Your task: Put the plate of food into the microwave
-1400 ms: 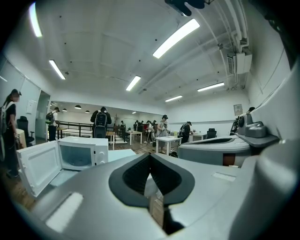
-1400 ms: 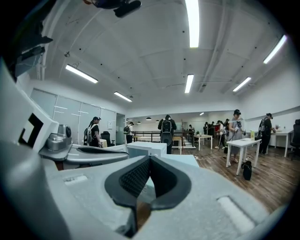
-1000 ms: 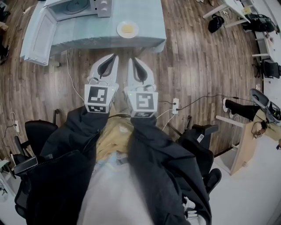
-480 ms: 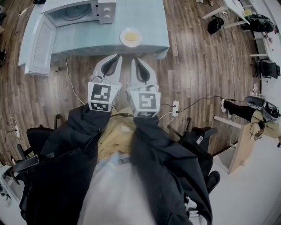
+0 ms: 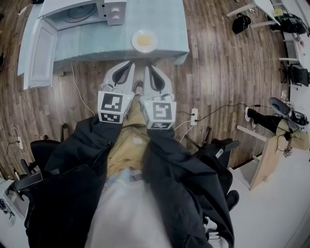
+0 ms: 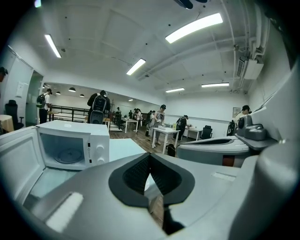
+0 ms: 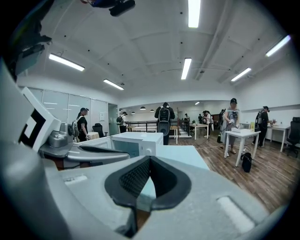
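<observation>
A white plate of yellow food (image 5: 144, 40) sits near the front edge of the light blue table (image 5: 169, 24). The white microwave (image 5: 85, 12) stands at the table's back left, its door (image 5: 38, 51) swung open toward me. The microwave (image 6: 70, 150) shows an empty glass turntable in the left gripper view. My left gripper (image 5: 129, 63) and right gripper (image 5: 147, 67) are side by side, shut and empty, their tips just short of the table's front edge below the plate. In their own views the left gripper (image 6: 150, 161) and right gripper (image 7: 150, 161) have pads meeting at the tip.
Wood floor surrounds the table, with cables and a power strip (image 5: 193, 116) on my right. Black office chairs (image 5: 41, 150) stand at my left and right. Other people and white desks (image 7: 241, 136) fill the room beyond the table.
Both grippers have moved forward toward the table, still shut. The table, plate and microwave now sit closer to the gripper tips in the head view.
</observation>
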A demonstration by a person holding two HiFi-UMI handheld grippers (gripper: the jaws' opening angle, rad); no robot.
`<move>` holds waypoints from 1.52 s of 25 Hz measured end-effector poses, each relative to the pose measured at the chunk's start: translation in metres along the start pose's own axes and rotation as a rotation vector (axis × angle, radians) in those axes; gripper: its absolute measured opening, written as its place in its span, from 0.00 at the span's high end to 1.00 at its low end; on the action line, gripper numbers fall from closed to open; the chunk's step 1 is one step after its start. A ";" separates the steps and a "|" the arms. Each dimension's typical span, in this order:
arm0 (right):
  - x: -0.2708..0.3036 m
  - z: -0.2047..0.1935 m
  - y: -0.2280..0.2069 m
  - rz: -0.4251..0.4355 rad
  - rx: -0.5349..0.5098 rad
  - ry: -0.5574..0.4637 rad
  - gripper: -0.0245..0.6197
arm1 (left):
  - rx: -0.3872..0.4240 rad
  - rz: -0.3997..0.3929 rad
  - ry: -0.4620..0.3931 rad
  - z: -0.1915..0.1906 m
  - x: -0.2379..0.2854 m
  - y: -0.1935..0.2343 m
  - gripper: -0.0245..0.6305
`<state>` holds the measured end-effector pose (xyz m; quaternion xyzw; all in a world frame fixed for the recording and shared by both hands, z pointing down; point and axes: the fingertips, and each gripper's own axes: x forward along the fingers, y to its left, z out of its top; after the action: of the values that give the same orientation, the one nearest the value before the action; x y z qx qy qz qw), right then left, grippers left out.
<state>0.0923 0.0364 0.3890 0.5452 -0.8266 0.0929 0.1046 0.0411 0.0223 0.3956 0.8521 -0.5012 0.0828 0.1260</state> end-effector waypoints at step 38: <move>0.192 -0.160 -0.096 0.222 0.448 0.515 0.96 | -0.193 0.119 0.486 -0.148 0.197 0.065 0.96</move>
<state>0.1183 -0.1276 0.5991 0.4202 -0.7863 0.4170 0.1767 0.0774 -0.1283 0.5986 0.7604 -0.5109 0.2438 0.3184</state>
